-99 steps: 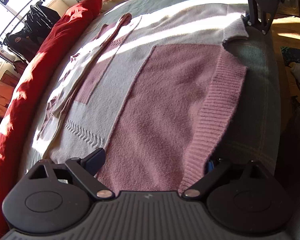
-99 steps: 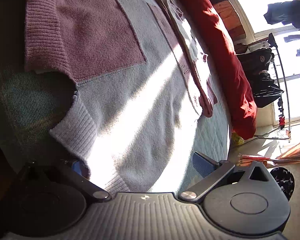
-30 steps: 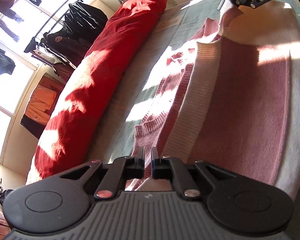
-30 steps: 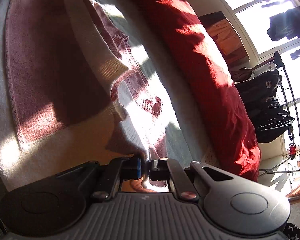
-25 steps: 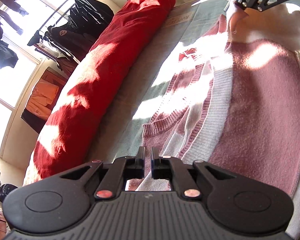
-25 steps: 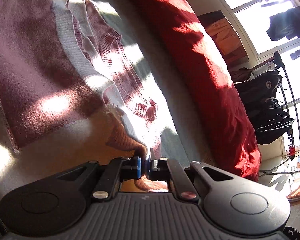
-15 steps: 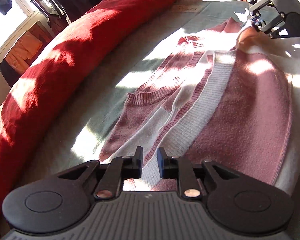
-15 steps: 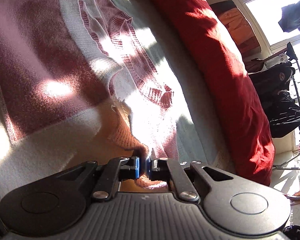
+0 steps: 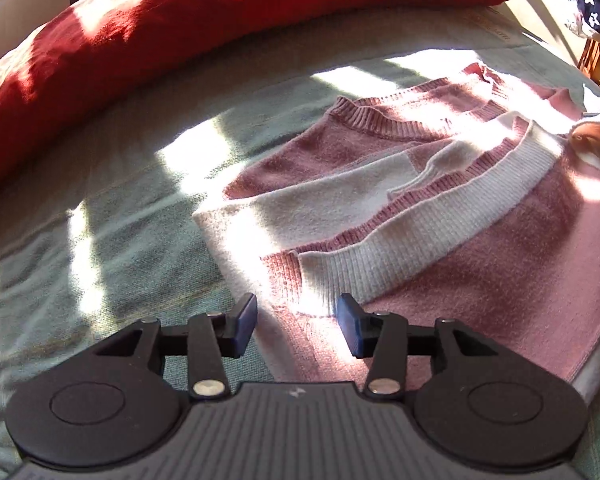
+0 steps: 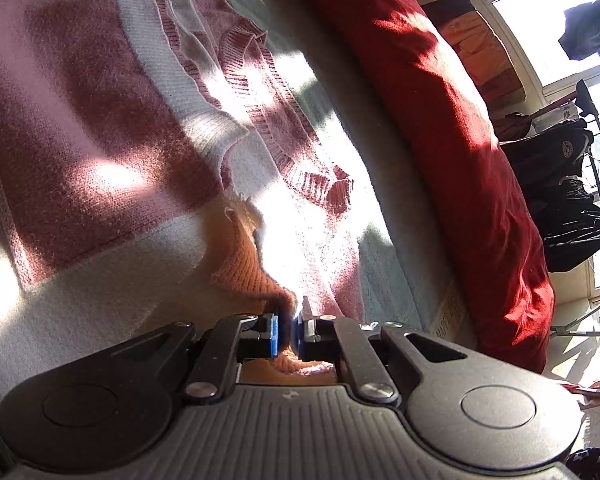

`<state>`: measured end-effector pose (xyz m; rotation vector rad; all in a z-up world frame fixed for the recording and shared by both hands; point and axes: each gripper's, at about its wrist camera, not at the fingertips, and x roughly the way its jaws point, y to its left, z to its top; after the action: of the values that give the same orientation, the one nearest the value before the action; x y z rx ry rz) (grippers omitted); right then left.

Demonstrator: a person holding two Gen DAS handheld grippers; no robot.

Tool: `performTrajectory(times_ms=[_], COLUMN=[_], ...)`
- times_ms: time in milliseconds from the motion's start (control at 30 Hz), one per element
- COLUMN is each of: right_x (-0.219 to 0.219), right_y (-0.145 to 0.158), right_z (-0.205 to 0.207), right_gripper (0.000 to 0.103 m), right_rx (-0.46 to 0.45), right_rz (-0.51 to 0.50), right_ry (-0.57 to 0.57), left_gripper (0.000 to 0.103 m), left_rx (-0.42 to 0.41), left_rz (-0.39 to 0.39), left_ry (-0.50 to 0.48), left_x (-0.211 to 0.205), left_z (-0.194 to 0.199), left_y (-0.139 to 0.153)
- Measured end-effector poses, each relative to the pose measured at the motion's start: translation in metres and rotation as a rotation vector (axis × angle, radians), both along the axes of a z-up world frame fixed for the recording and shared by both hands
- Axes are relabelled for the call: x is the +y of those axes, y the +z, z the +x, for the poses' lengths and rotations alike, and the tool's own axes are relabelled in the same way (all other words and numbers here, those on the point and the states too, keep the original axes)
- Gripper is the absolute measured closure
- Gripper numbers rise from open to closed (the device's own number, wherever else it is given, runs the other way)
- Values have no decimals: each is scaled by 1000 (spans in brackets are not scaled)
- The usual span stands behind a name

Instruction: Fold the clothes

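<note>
Sweater (image 9: 440,216), pink and cream, folded on green bedspread (image 9: 100,220) near red pillow (image 9: 180,20). Left gripper (image 9: 297,320) jaws opening, unpinched hem between. Right gripper (image 10: 286,334) pinching sweater edge.

Red bolster (image 9: 204,20) on green bedspread (image 9: 112,216)

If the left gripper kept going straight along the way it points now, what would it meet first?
The left gripper, its jaws opening with nothing pressed between them, points down at the folded sweater. It would most likely meet the sweater's ribbed hem corner just ahead, with the bed cover beneath; depth is uncertain.
</note>
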<state>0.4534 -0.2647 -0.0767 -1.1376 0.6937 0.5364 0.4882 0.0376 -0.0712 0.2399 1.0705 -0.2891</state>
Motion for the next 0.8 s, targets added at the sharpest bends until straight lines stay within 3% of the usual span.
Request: performTrajectory(times_ms=[133,300,333,367,500,800], right_x=[1,2,2,2,-2,0], right_y=[0,-2,-1,0,11,31], right_z=[-1,-1,-2,-2,-2,6], right_gripper=[96,96,96,96,96,97], right_rx=[2,6,9,12,8,-68], right_rz=[3,2,5,8,37,63], right_ry=[0,0,1,2,-11,-23], left_gripper=[73,73,83,100,100,99], left_rx=[43,59,50,35,-8,-155], left_rz=[-54,-108,-113,-111,-132,-140], left_ry=[12,60,64,55,34,87], left_x=[0,10,11,10,6,17], left_z=[-3,0,0,-1,-8,1], left_y=[2,-2,0,3,22,64])
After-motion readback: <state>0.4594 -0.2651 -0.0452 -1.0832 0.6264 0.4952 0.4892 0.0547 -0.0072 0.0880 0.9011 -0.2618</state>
